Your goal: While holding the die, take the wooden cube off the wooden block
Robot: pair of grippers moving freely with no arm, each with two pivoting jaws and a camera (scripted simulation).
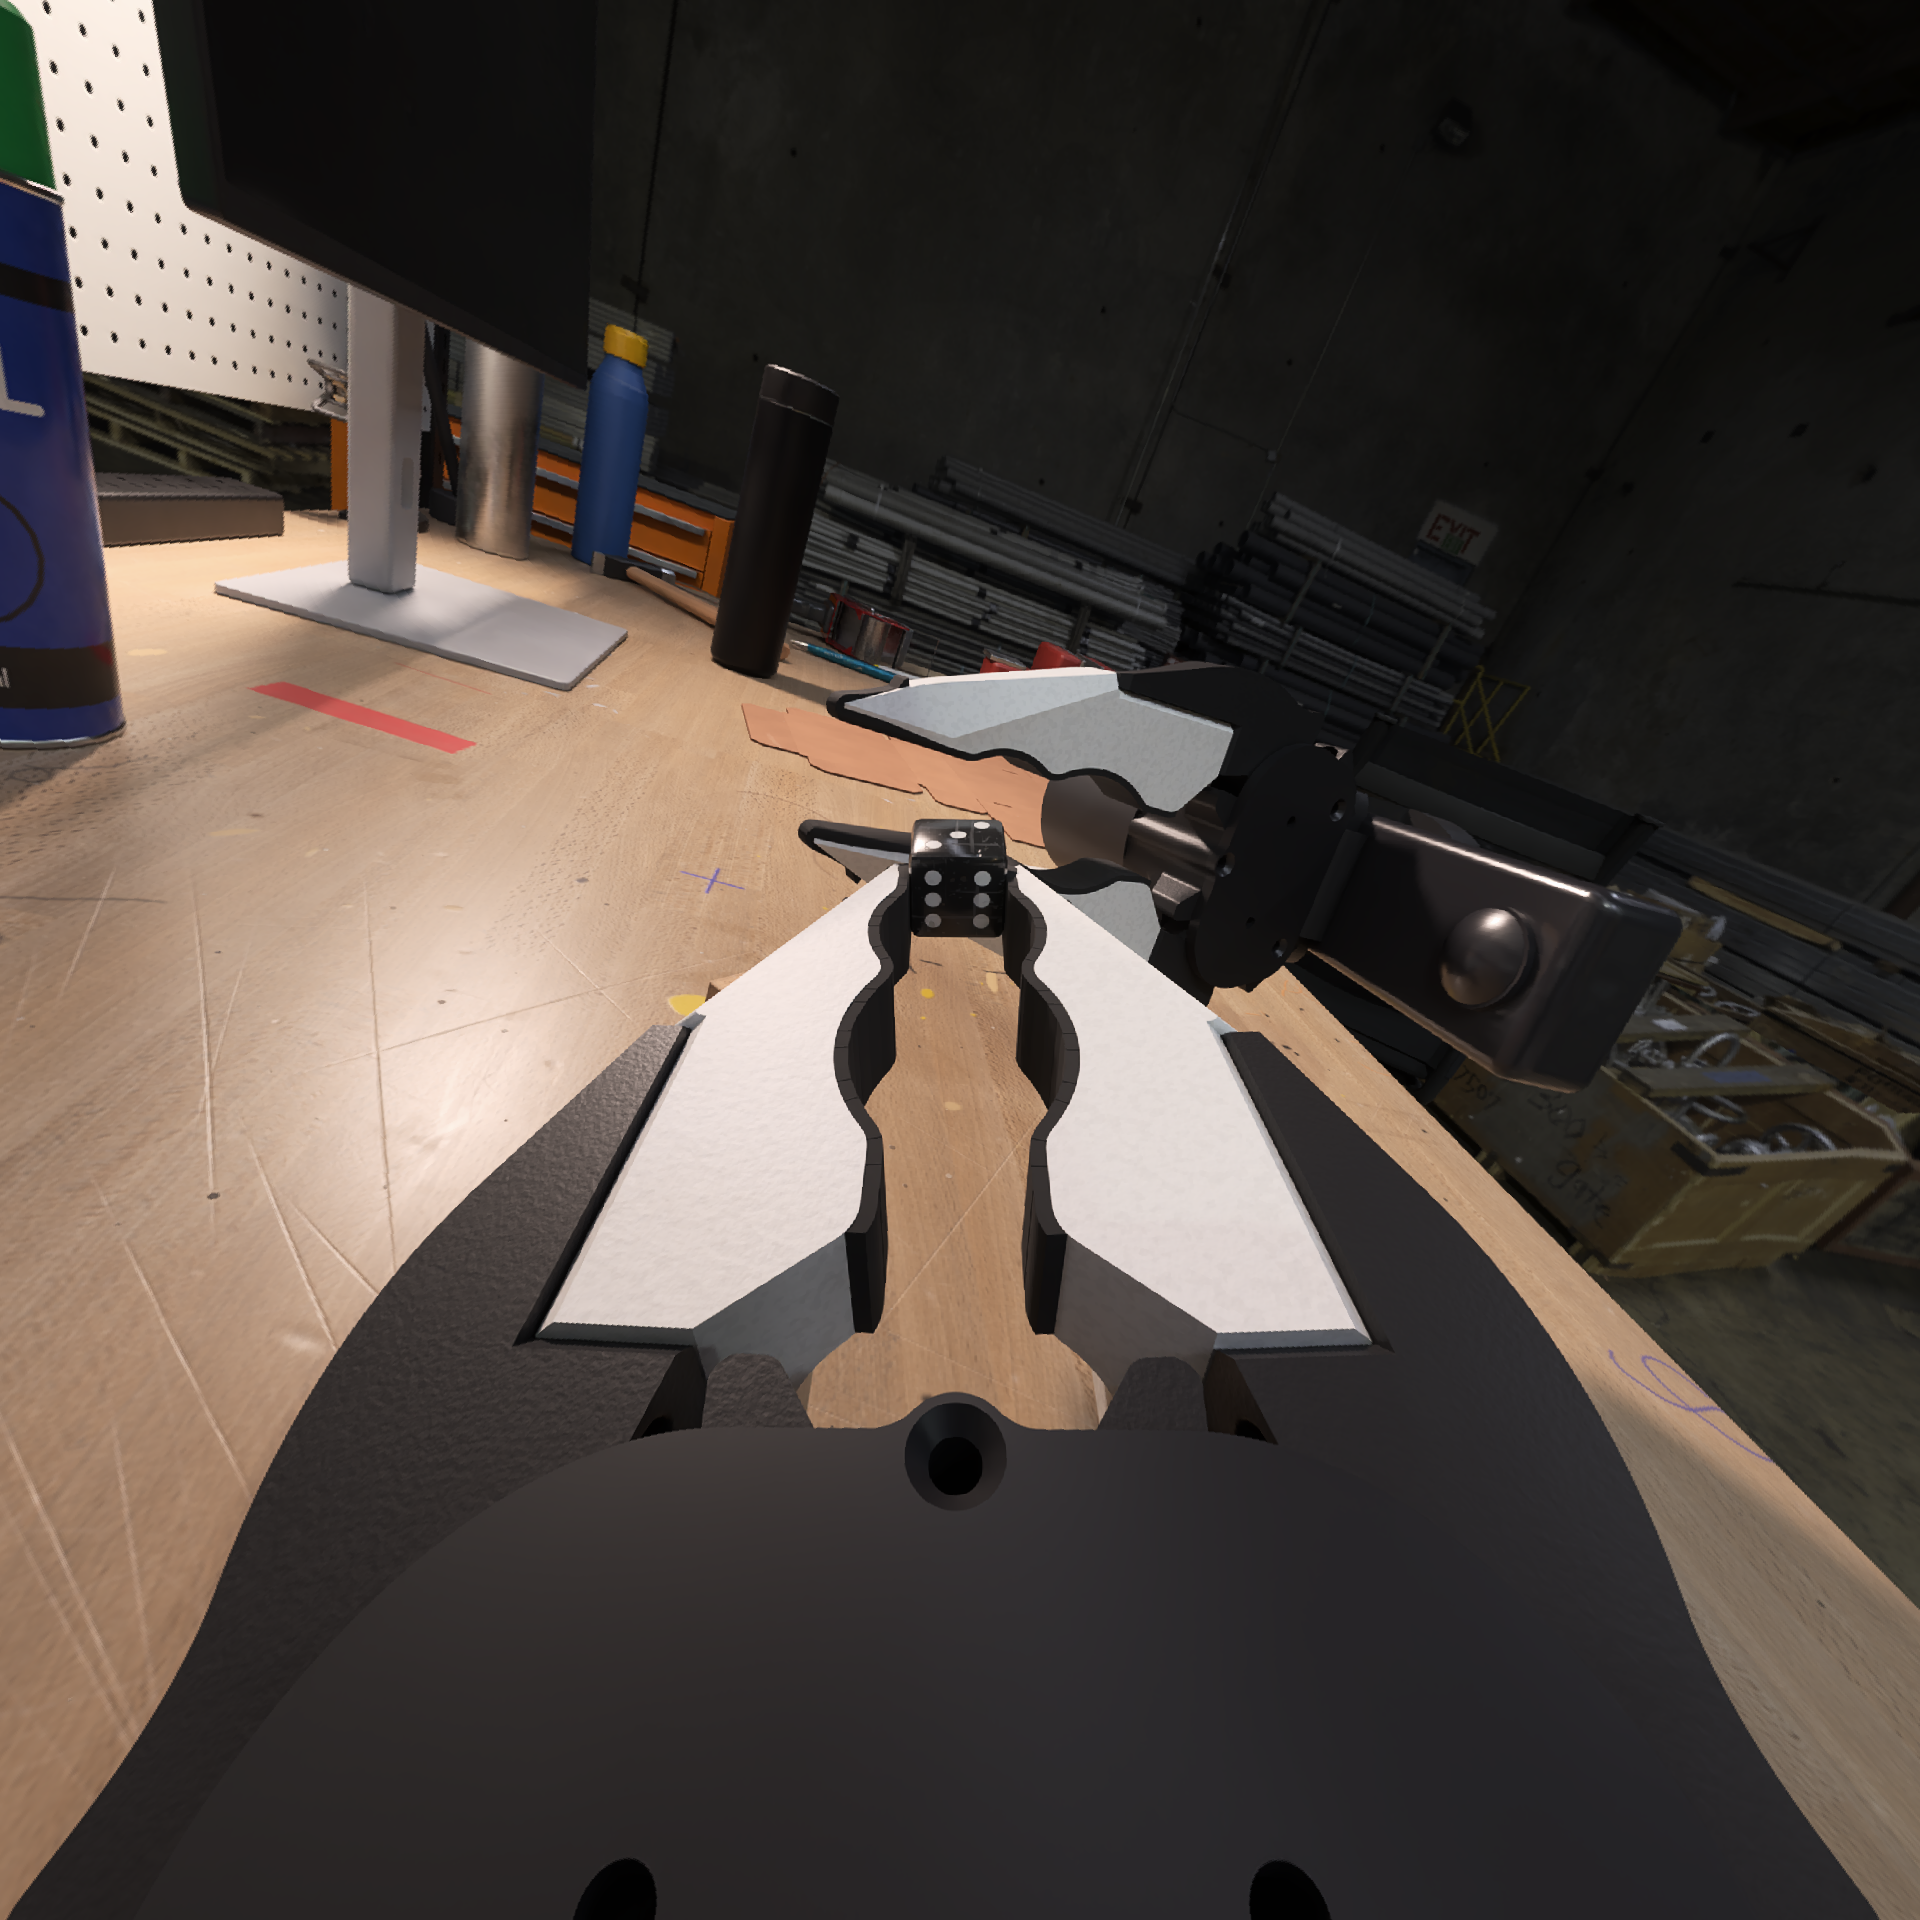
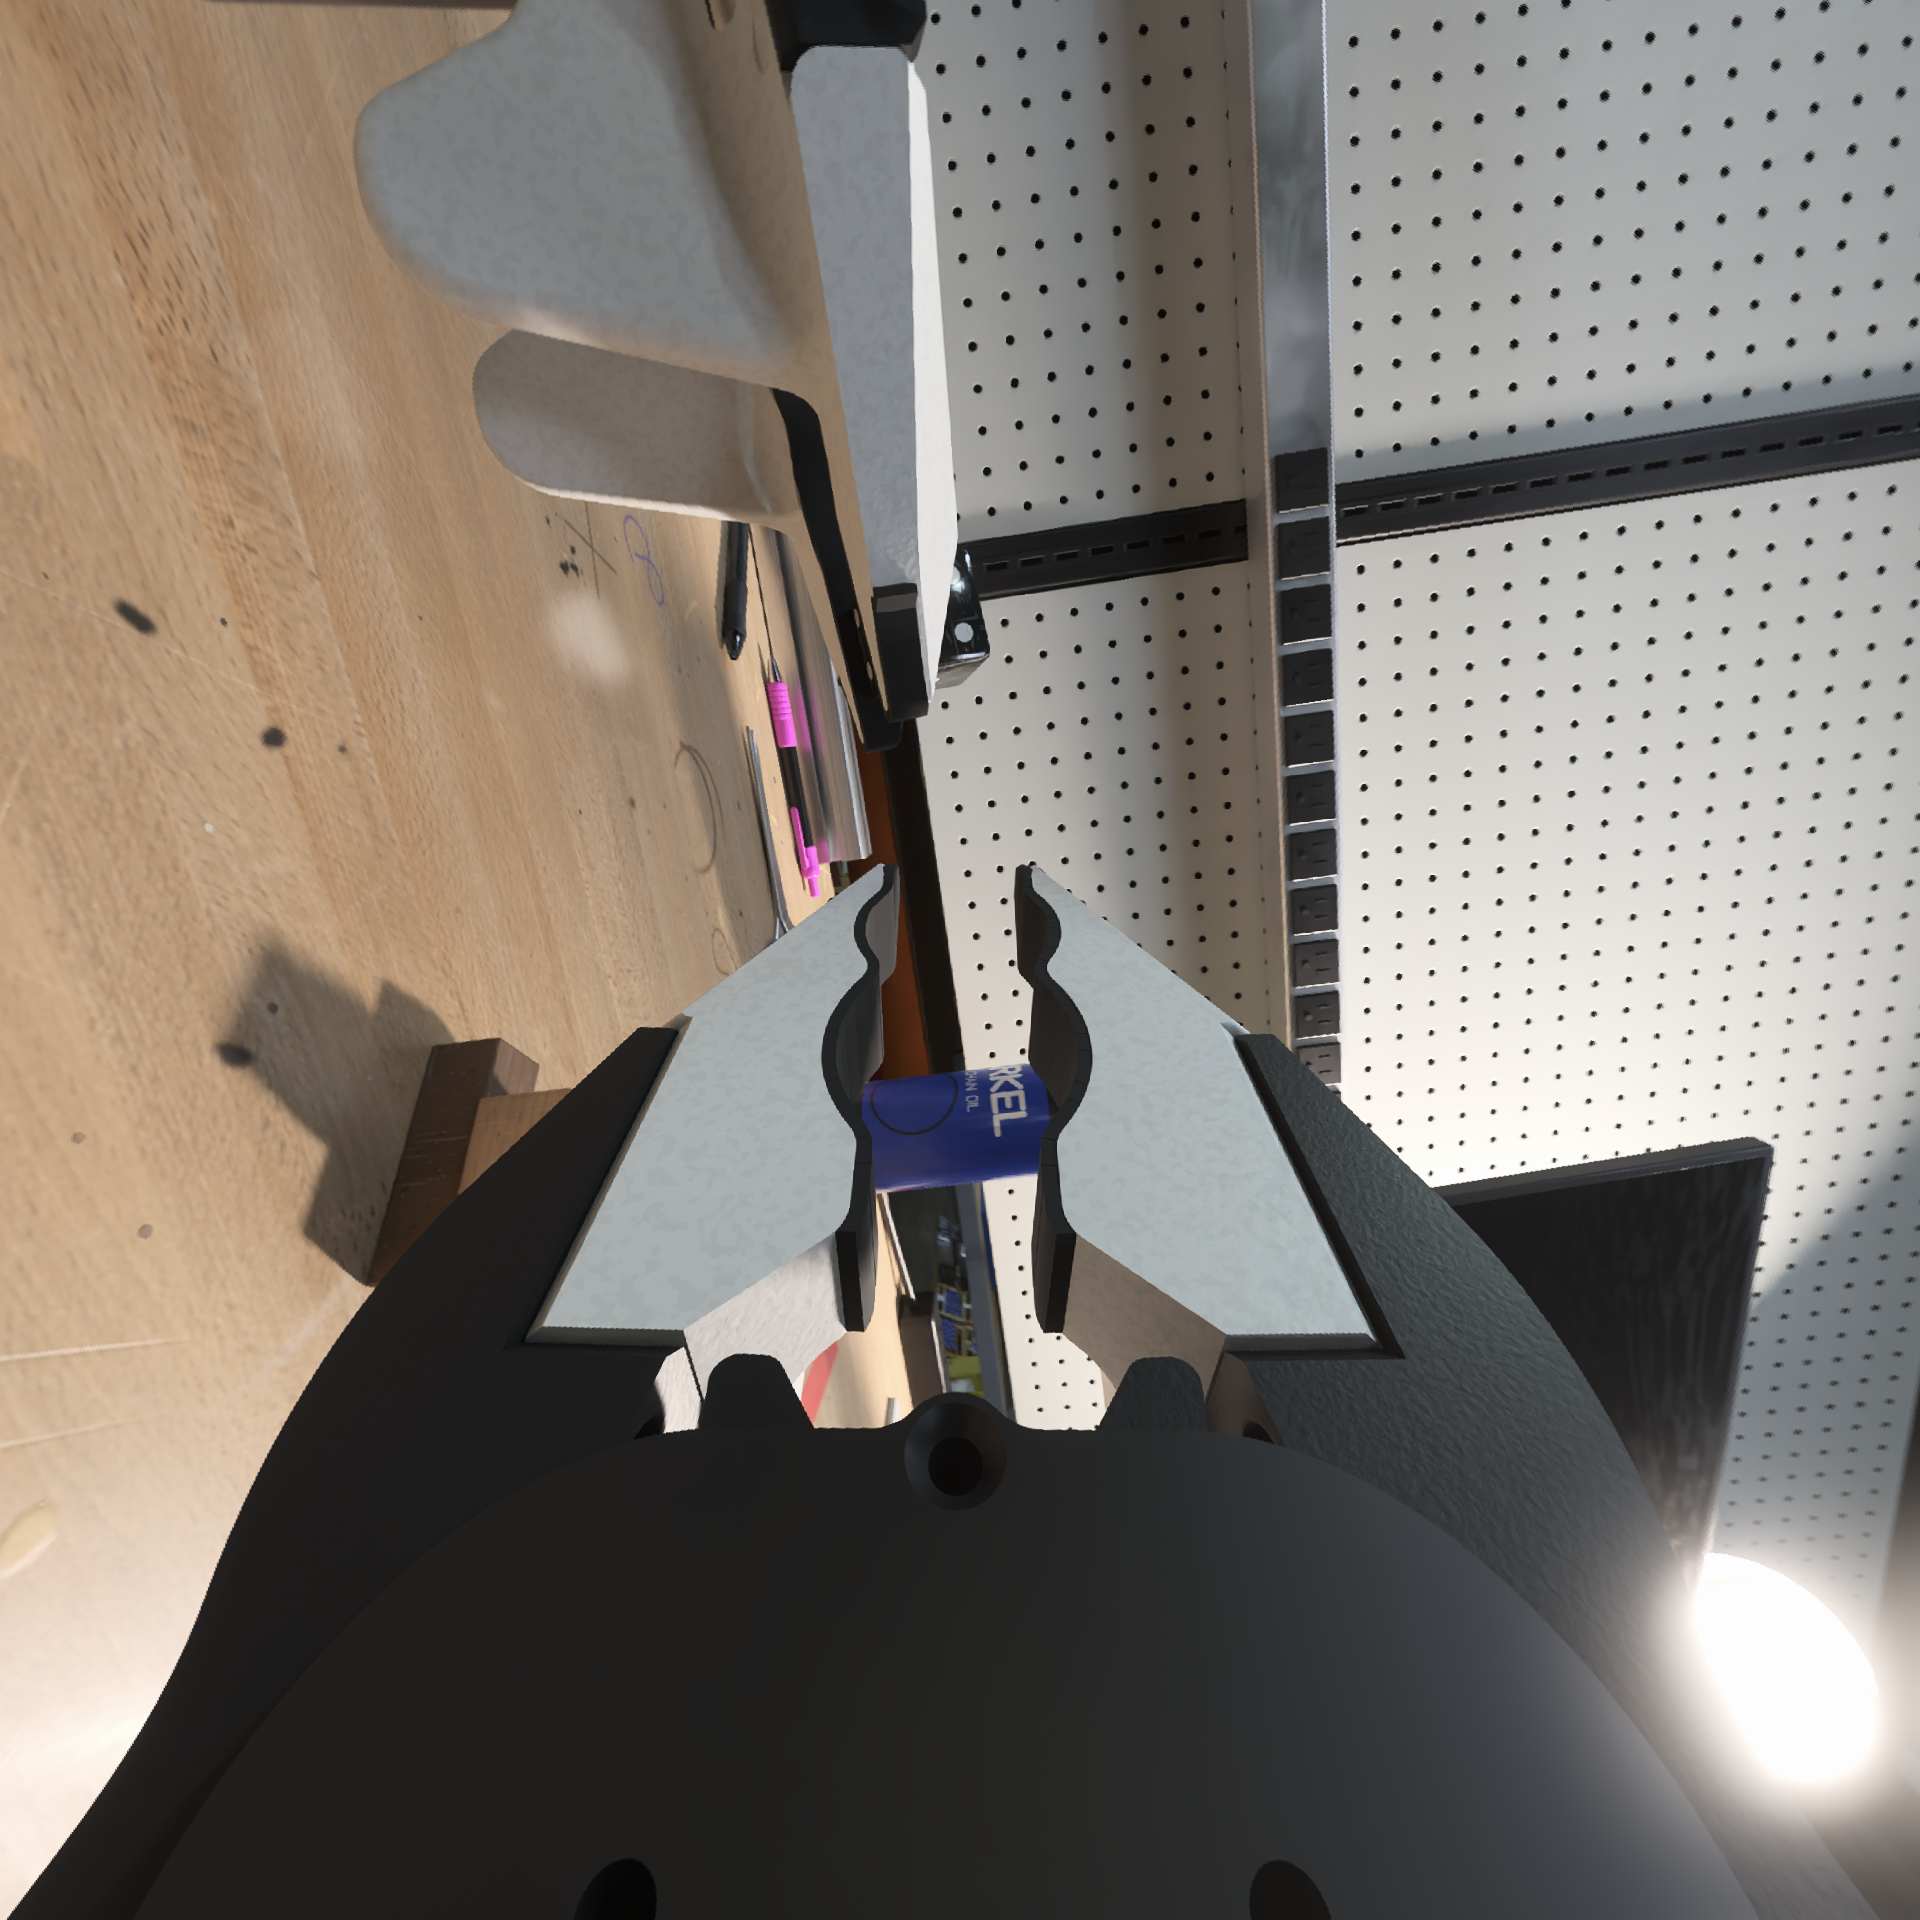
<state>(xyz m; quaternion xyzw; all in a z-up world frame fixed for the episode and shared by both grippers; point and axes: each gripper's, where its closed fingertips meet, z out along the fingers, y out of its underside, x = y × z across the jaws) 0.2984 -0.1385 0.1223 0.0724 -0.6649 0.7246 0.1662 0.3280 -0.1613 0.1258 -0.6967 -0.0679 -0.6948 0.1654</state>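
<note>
My left gripper [image 1: 956,883] is shut on a black die with white pips [image 1: 957,878], held at the fingertips above the wooden table [image 1: 312,1039]. My right gripper [image 2: 956,883] is open and empty, rolled on its side. In the left wrist view it [image 1: 826,769] reaches in from the right, just beyond the die. At the lower left of the right wrist view, a dark wooden block [image 2: 447,1143] lies on the table with a lighter wooden piece [image 2: 520,1117] on it. Both sit outside my jaws, mostly hidden by the gripper body. The left gripper's white fingers [image 2: 582,208] show at the top.
A monitor on a white stand [image 1: 384,468], a blue can [image 1: 42,468], a blue bottle [image 1: 613,447] and a black tumbler [image 1: 774,520] stand at the back. A cardboard piece [image 1: 810,732] lies beyond the grippers. A pegboard [image 2: 1558,260] lines the wall. The table edge [image 1: 1558,1299] runs along the right.
</note>
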